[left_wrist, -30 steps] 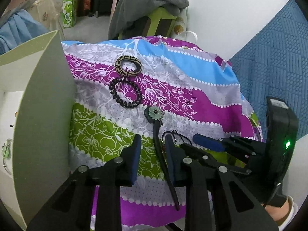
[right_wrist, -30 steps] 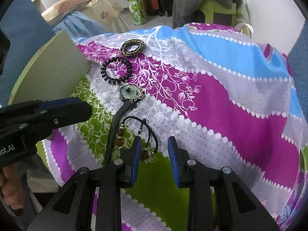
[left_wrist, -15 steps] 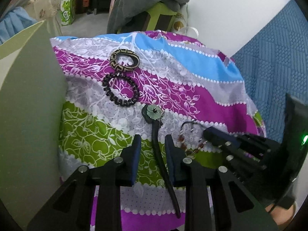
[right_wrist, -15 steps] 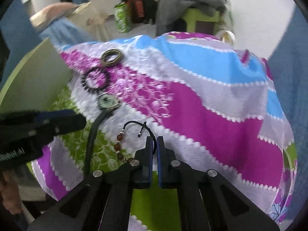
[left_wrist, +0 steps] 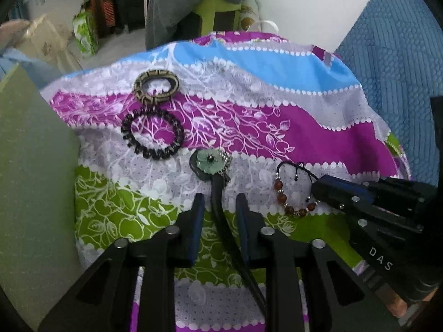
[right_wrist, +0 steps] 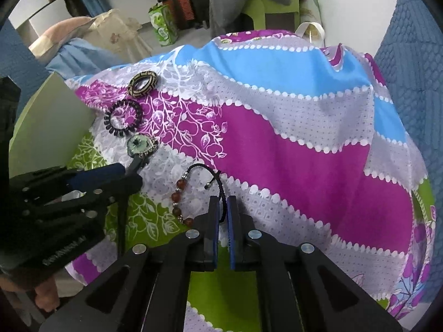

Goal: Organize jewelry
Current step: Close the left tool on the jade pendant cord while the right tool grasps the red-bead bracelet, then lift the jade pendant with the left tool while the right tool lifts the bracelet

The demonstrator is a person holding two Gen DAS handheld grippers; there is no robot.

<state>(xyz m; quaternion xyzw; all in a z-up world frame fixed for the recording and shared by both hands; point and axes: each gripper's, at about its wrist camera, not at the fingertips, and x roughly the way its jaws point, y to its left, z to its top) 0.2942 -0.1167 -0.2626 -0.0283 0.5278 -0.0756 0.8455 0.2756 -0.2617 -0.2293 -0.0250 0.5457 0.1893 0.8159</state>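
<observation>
While the right hand-held gripper (right_wrist: 222, 207) pinches the red-beaded black-cord bracelet (right_wrist: 181, 202), the left hand-held gripper (left_wrist: 218, 207), jaws just narrowing, straddles the black flower-topped hair stick (left_wrist: 218, 193) without touching it.

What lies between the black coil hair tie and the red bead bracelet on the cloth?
The green flower hair stick, left wrist view, between hair tie and bracelet.

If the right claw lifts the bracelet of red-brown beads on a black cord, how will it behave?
The bracelet of red-brown beads on a black cord will probably hang limp: its cord lies in a loose curve on the patterned cloth. It looks light, with few small beads. The right claw pinches only the thin cord, so it may slip.
</observation>
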